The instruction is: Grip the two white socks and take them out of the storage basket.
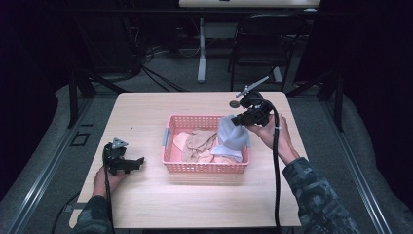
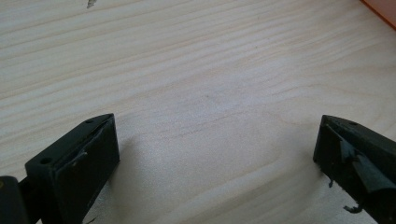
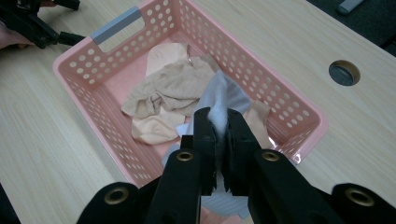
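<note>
A pink perforated basket [image 1: 168,144] [image 3: 93,84] sits mid-table and holds several beige cloth pieces [image 1: 197,141] [image 3: 166,95]. My right gripper [image 1: 238,119] [image 3: 218,126] is shut on a pale grey-white cloth [image 1: 230,139] [image 3: 223,95], which hangs from its jaws over the right end of the basket. My left gripper [image 1: 139,161] [image 2: 217,149] rests low on the bare wooden table [image 2: 201,70] left of the basket, jaws wide apart with nothing between them.
The table [image 1: 146,195] has a round cable hole [image 1: 234,104] [image 3: 344,73] behind the basket. The basket has a grey handle [image 3: 116,24] on its left end. A chair [image 1: 258,39] and a table leg [image 1: 201,48] stand beyond the far edge.
</note>
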